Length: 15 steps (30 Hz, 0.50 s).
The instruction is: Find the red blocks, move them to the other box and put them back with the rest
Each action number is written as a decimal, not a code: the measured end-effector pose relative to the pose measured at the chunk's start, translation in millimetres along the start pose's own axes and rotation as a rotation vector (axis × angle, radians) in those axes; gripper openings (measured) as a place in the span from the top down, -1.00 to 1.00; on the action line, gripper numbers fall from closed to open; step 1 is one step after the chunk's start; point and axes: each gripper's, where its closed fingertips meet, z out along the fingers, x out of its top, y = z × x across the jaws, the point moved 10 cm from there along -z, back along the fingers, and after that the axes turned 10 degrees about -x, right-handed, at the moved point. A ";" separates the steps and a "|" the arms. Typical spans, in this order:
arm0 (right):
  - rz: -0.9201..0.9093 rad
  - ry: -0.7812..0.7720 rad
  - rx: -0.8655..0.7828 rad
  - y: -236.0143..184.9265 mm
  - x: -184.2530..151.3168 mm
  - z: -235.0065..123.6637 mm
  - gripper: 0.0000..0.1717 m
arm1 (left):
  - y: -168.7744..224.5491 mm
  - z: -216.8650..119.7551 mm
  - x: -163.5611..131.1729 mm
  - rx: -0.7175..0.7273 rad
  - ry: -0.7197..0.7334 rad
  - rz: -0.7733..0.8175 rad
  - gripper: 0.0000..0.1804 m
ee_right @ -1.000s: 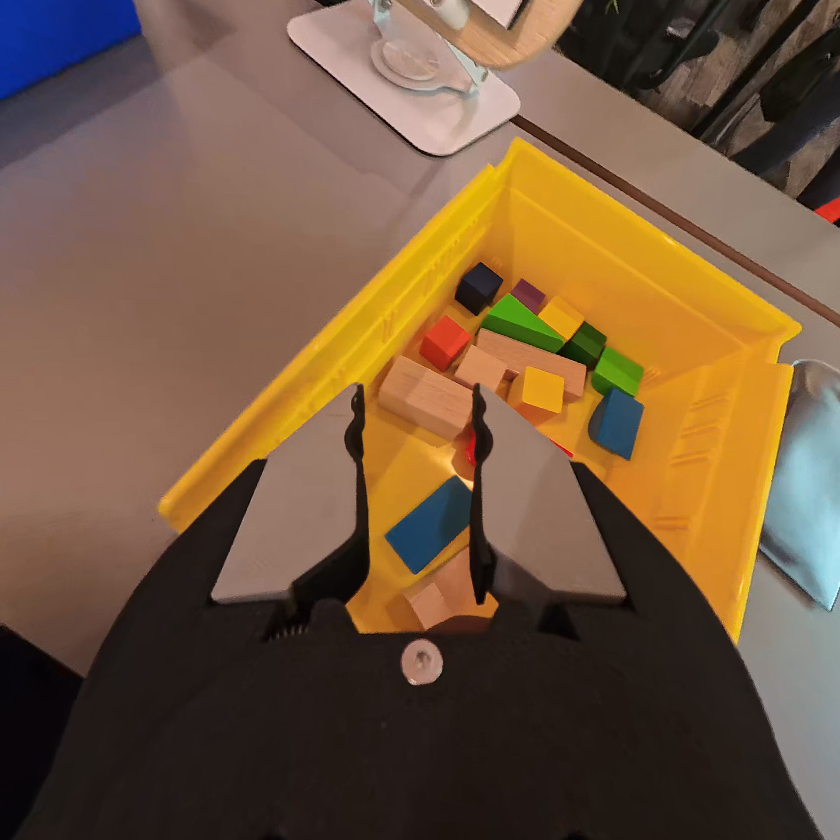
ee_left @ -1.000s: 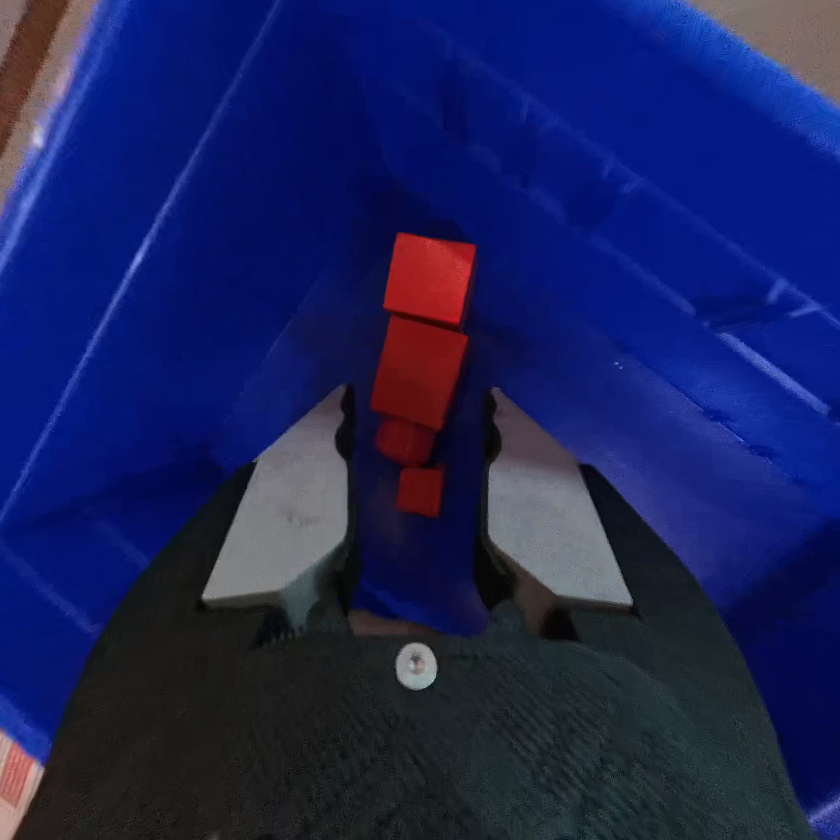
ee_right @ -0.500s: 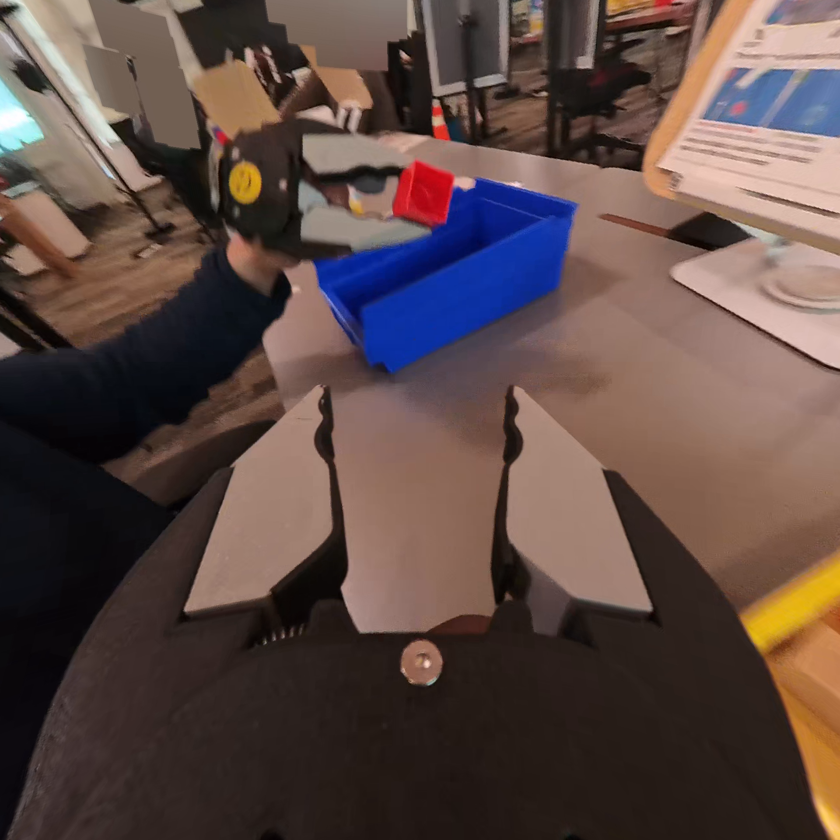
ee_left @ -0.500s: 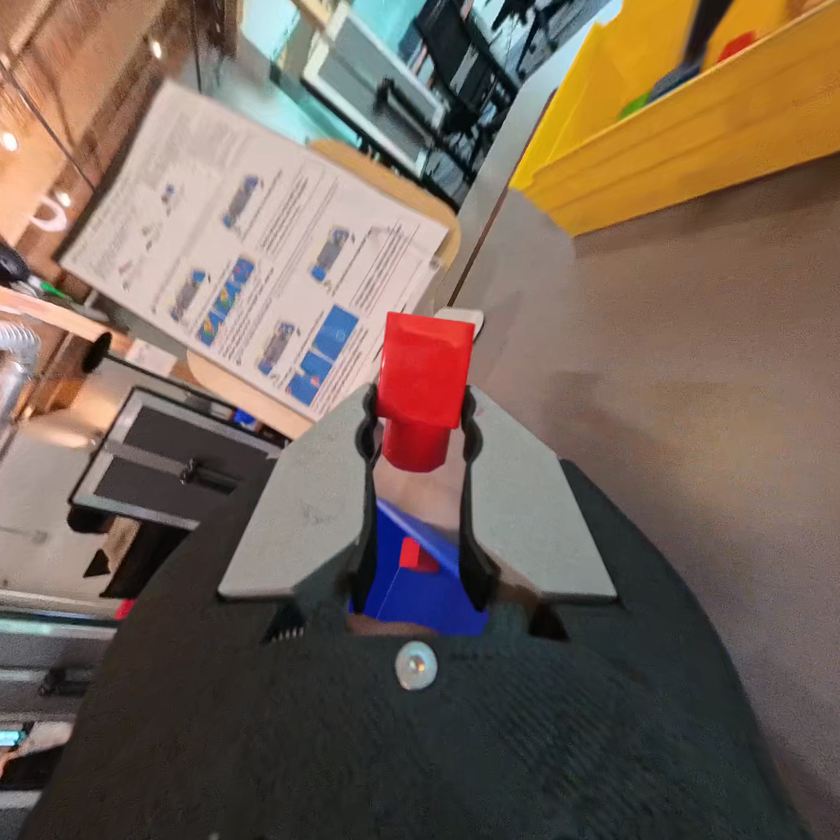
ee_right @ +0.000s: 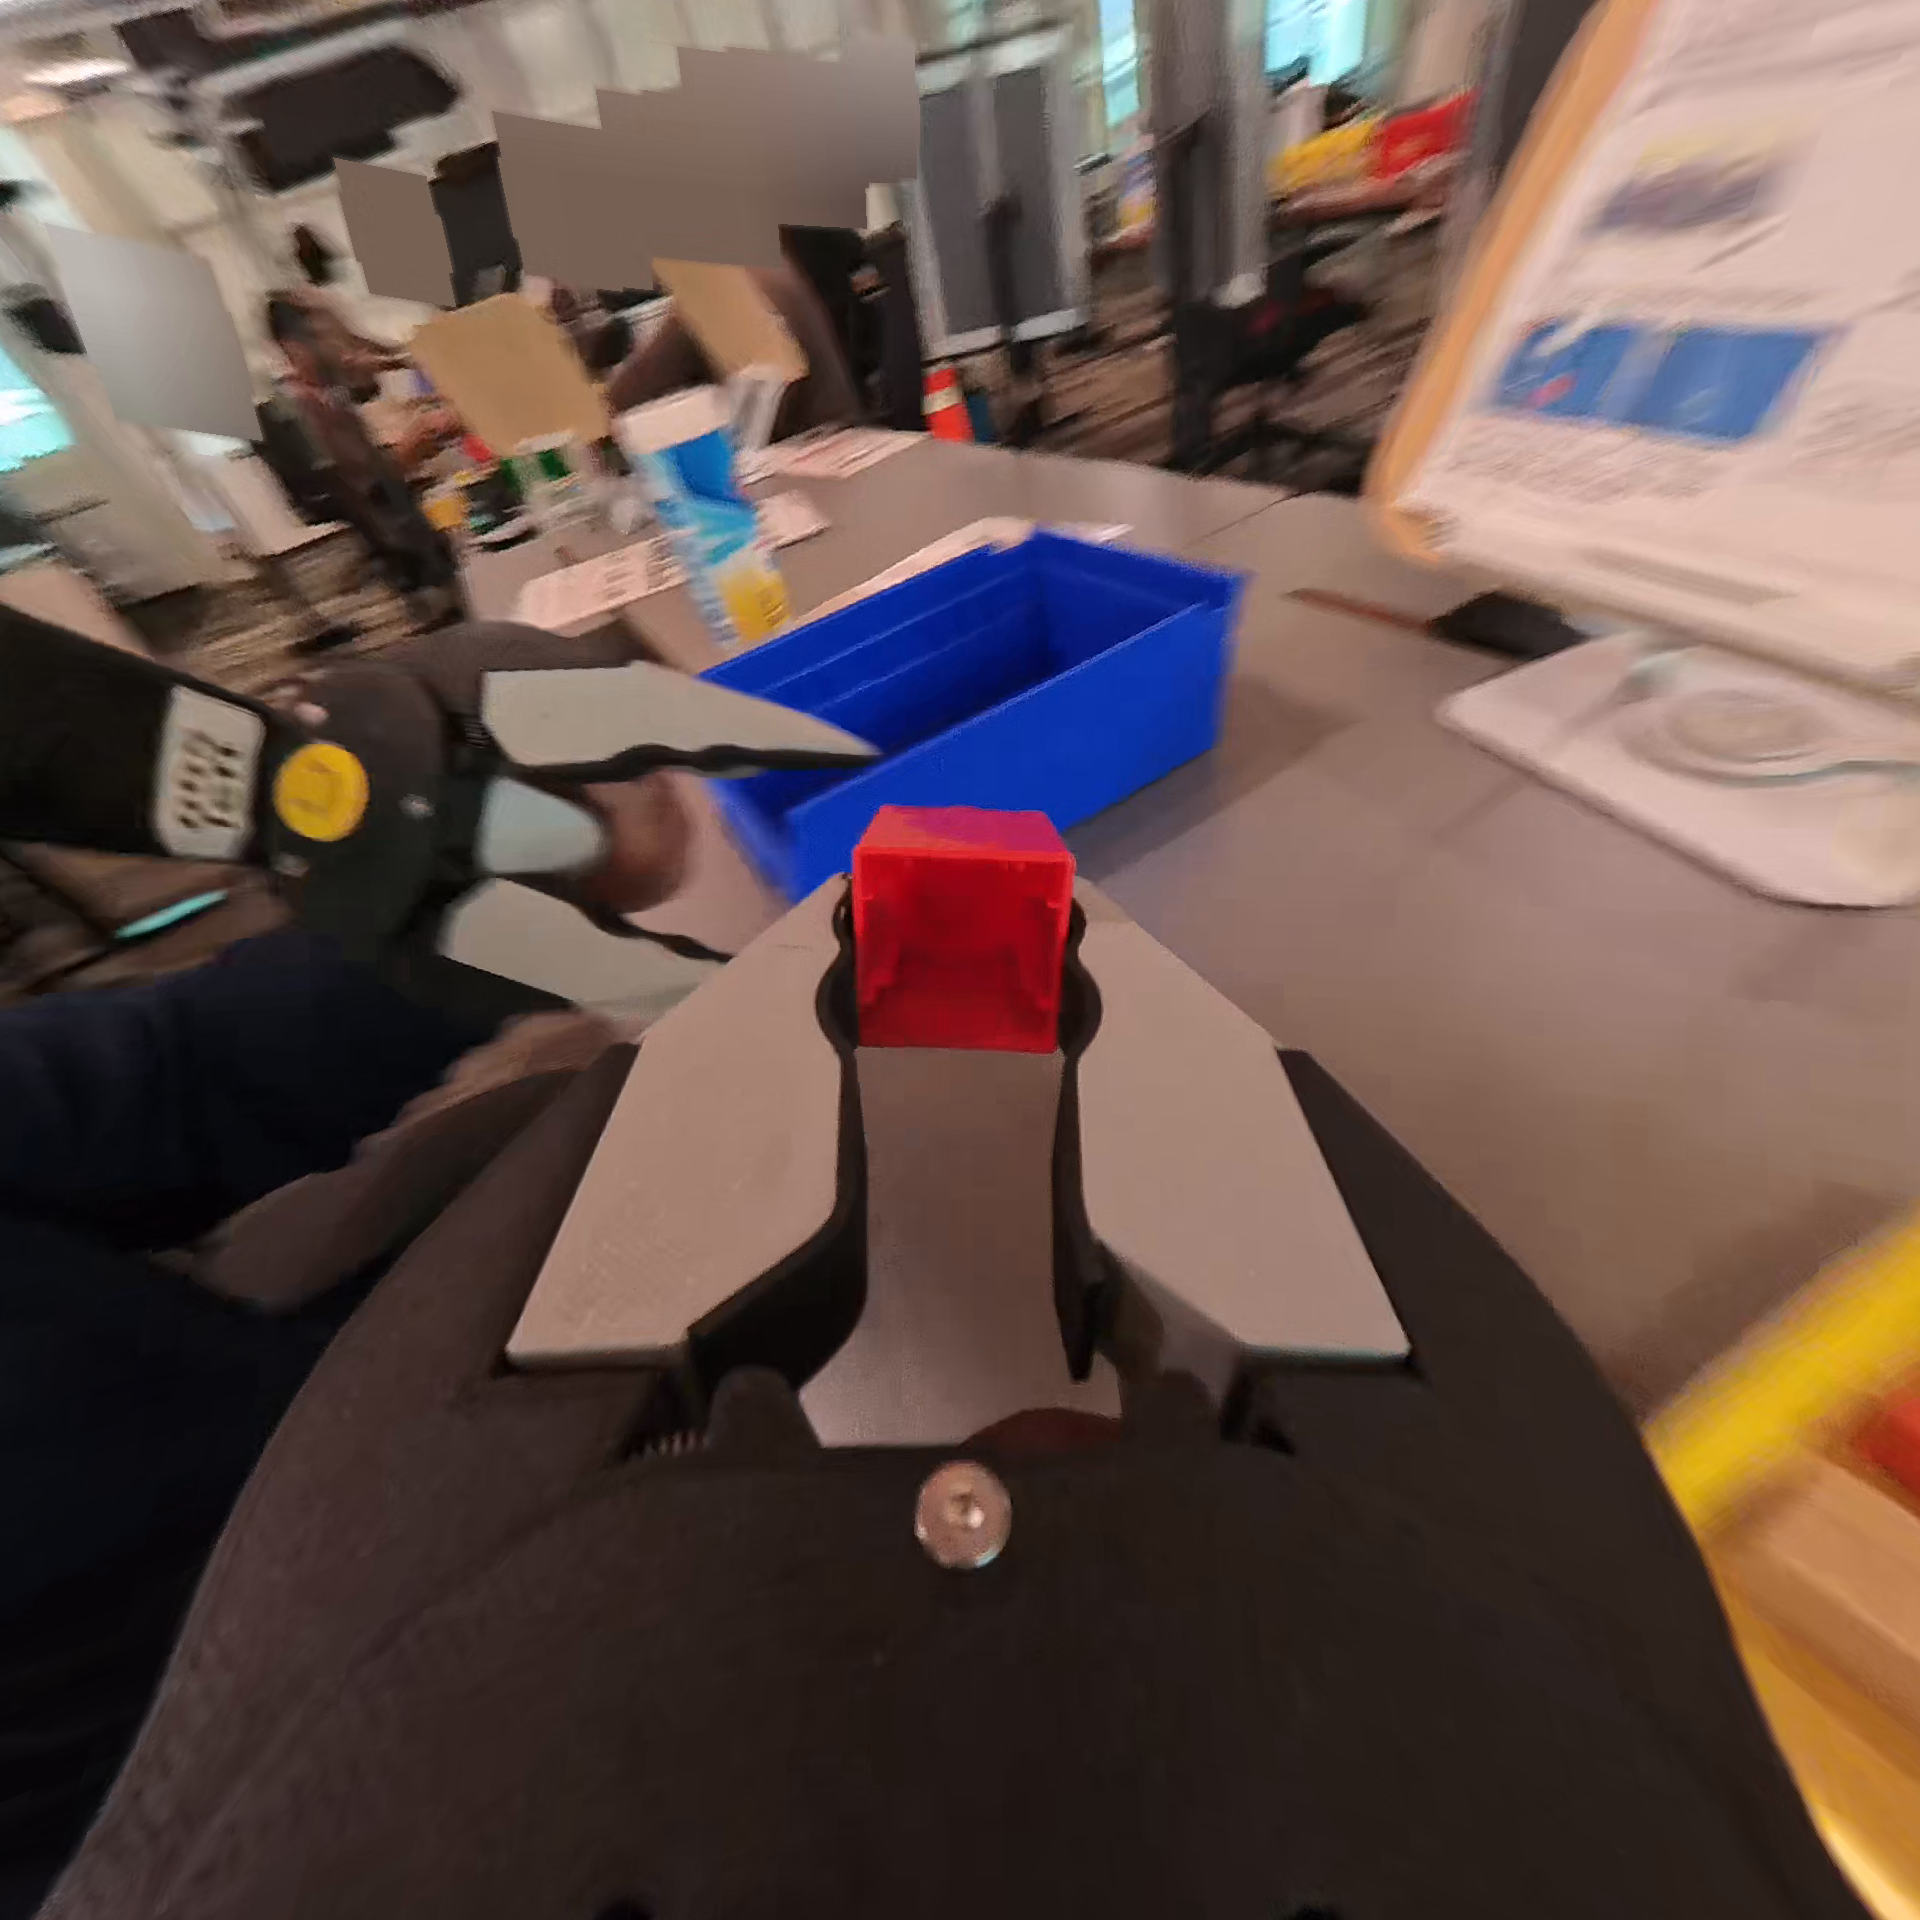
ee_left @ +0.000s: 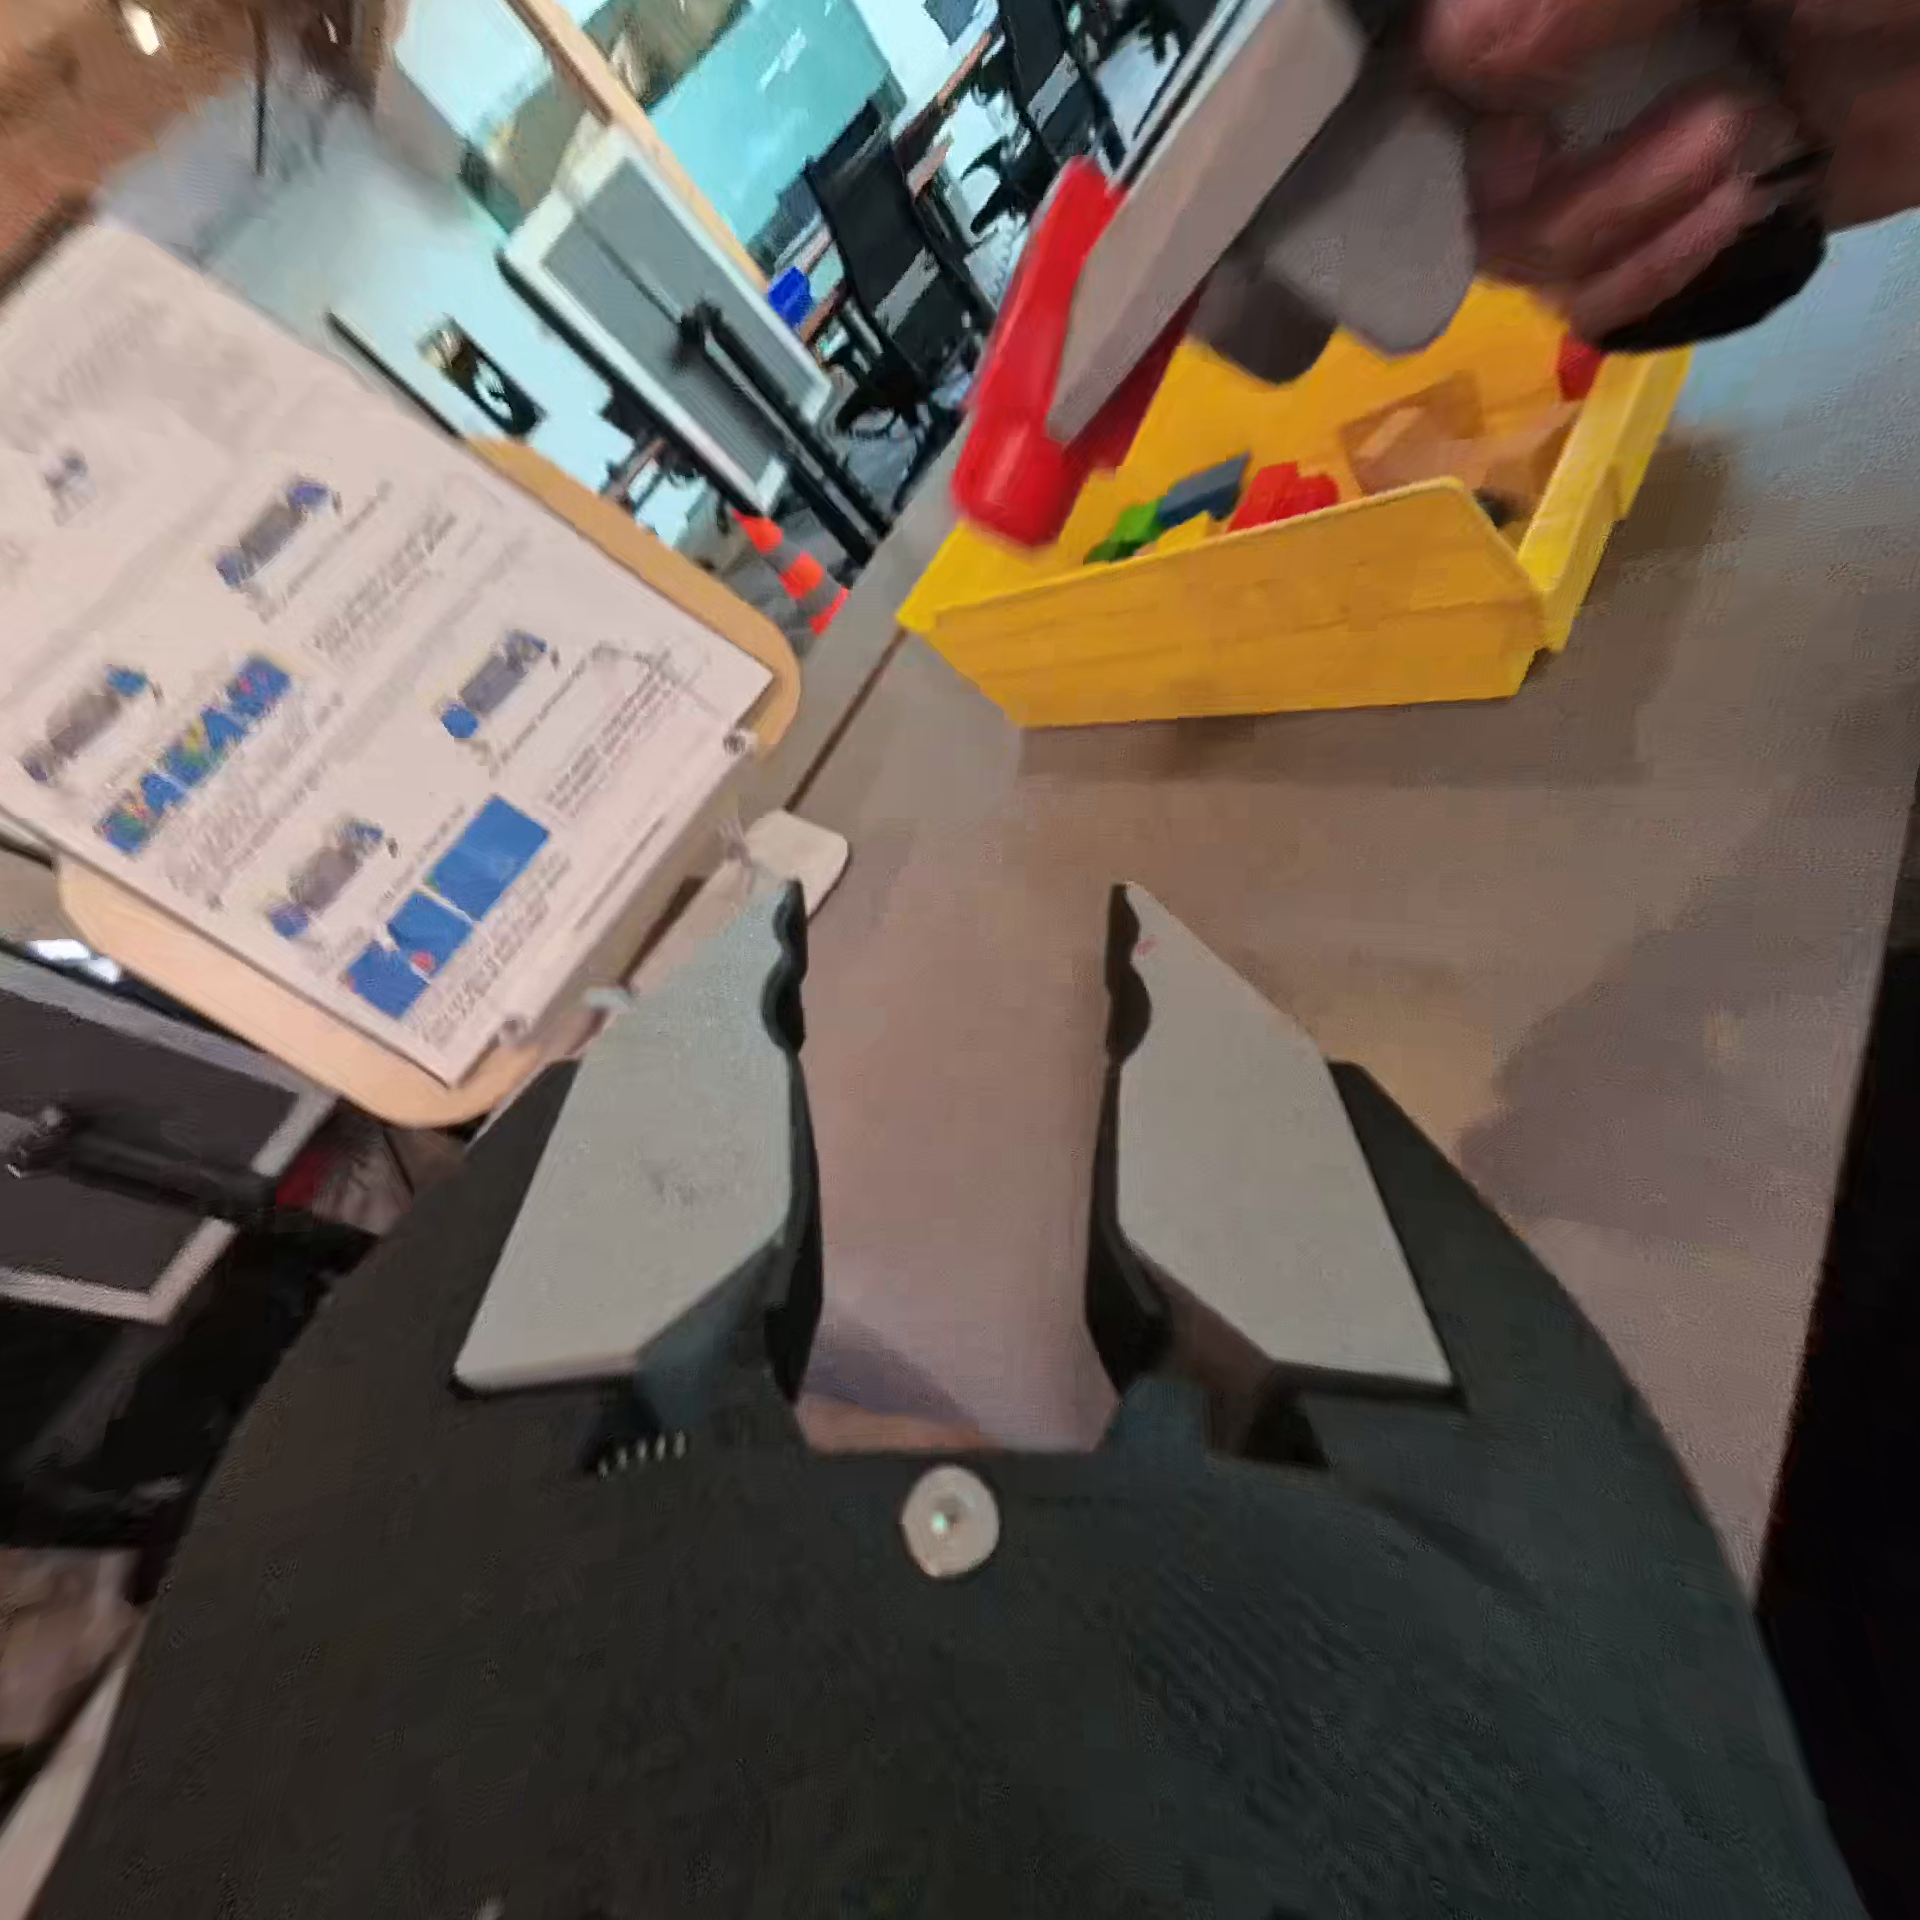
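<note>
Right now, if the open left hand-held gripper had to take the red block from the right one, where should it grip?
Probably the red block by its top and bottom faces, at the end jutting past the fingertips, coming from the front with jaws turned crosswise. The right hand-held gripper presses both side faces, so only those two are free.
</note>
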 end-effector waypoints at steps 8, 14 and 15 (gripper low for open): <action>-0.096 -0.432 -0.681 140.8 -43.1 -55.9 0.60 | -147.0 -57.1 -127.3 0.022 -0.237 -0.606 0.37; -0.030 -0.596 -0.639 160.9 -86.0 -37.4 0.38 | -195.7 -0.3 -210.1 -0.110 -0.493 -0.712 0.31; -0.033 -0.578 -0.640 159.4 -84.0 -38.6 0.38 | -198.5 9.8 -216.7 -0.123 -0.521 -0.685 0.31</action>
